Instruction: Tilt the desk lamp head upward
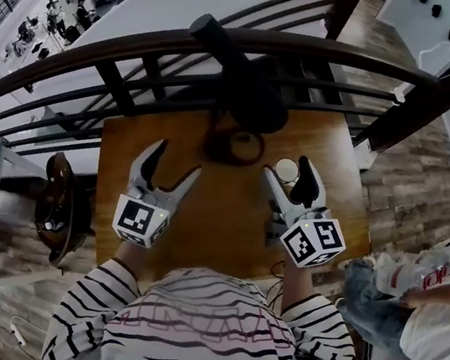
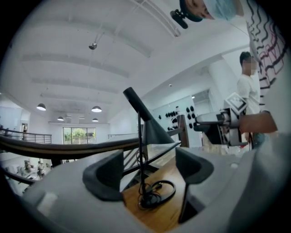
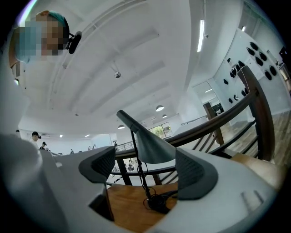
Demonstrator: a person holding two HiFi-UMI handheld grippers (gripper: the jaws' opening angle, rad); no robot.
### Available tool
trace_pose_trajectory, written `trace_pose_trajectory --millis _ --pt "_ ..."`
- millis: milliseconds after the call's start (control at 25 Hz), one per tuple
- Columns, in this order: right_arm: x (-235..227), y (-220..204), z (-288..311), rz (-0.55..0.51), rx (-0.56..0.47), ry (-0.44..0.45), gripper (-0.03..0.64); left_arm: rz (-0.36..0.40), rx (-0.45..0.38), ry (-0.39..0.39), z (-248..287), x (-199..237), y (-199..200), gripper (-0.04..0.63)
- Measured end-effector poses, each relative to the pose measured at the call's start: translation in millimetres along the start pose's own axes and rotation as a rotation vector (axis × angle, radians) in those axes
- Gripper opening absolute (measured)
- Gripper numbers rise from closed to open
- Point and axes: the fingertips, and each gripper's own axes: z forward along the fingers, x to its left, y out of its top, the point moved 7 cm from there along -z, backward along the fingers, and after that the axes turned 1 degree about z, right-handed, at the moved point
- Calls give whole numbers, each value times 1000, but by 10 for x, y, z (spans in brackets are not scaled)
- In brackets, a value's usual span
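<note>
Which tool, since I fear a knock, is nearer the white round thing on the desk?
Right. The right tool is close by the white round thing; the left tool is farther off, past the lamp base.

**Open desk in front, lamp and railing closing off the far side**

Bare wood of the desk [image 1: 223, 221] runs between the left tool [image 1: 175, 161] and the right tool [image 3: 146, 170], both with jaws apart and empty, leaving a clear lane to the desk lamp [image 1: 252, 90]. Its dark head overhangs the far edge. Its thin stem [image 2: 140, 150] rises from a coiled cord [image 1: 235, 145] that clutters the wood there. Just behind, the dark railing [image 1: 145, 44] bars the way. A small pale round thing [image 1: 285, 170] lies by the right tool's tips.
</note>
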Motion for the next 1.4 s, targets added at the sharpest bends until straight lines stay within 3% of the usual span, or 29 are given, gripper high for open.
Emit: trace_pose_trajectory --millis 480,760,1200,1400 --pt "-515 -108 373 75 73 42 400 -18 102 26 648 13 -350 347" --pt "-724 -166 573 186 65 105 400 -29 156 33 1063 130 -541 316" --pt "-902 -245 878 270 69 168 403 -21 261 -14 1654 292 -726 302" --pt "-929 -229 997 282 62 208 403 -19 274 -28 1830 313 -753 229"
